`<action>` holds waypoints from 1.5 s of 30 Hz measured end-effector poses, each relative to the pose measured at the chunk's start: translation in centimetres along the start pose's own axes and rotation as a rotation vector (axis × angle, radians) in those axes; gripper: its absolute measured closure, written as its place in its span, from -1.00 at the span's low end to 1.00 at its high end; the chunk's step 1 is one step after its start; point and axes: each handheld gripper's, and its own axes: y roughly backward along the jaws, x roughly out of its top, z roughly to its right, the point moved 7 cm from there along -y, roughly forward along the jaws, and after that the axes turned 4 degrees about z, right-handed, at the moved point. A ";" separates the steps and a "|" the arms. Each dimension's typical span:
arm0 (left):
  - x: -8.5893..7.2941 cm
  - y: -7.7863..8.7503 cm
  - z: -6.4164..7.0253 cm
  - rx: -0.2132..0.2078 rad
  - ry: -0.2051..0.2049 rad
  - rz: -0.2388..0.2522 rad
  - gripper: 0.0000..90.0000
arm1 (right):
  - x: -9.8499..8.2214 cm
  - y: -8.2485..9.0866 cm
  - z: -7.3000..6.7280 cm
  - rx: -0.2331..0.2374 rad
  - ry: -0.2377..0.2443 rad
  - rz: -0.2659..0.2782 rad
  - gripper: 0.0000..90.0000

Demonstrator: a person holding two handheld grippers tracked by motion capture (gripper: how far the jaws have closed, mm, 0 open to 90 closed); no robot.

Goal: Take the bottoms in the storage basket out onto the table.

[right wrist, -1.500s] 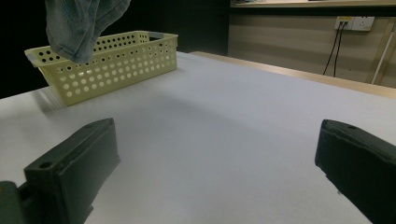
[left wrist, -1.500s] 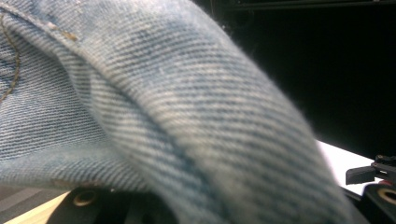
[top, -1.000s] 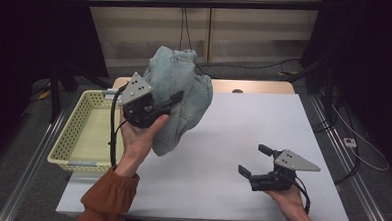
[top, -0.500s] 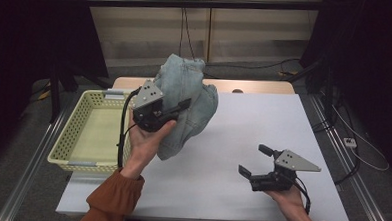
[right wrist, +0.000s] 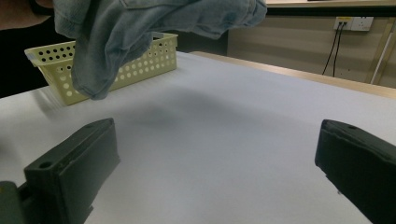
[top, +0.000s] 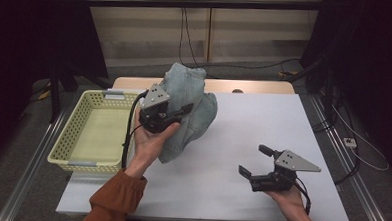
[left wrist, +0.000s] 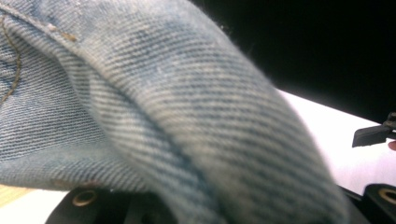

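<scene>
I'm holding a faded light-blue denim garment (top: 189, 107) up off the white surface (top: 242, 142) with my left tongs (top: 176, 114); they're pinching a fold of it, pressed tight on the cloth. The denim is hanging bunched and crumpled, top peak rising above the tongs, lower end drooping toward the surface just right of the pale yellow perforated plastic basket (top: 90, 136). In the left gripper view the fabric (left wrist: 154, 116) is showing a washed diagonal twill weave, a thick rolled seam running across, tan stitching at the upper left and a small metal rivet near the bottom. In the right gripper view the garment (right wrist: 140, 32) is dangling above the surface, one rounded corner hanging lowest in front of the basket (right wrist: 140, 60); I can't tell if it's touching the surface. My right tongs (top: 264, 166) are sitting spread wide, nothing between them, resting low near the front right of the surface, well apart from the denim.
</scene>
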 end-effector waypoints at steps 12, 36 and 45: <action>-1.9 -1.7 0.4 0.001 -0.015 -0.080 0.57 | 0.0 0.0 0.0 0.000 0.003 -0.003 -1.00; -5.4 -4.7 -0.9 0.023 0.031 -0.196 0.55 | 0.0 0.0 0.0 0.002 0.002 -0.001 -1.00; -7.2 -6.0 -0.3 -0.006 0.023 -0.261 0.53 | 0.0 0.0 0.0 0.004 0.002 0.001 -1.00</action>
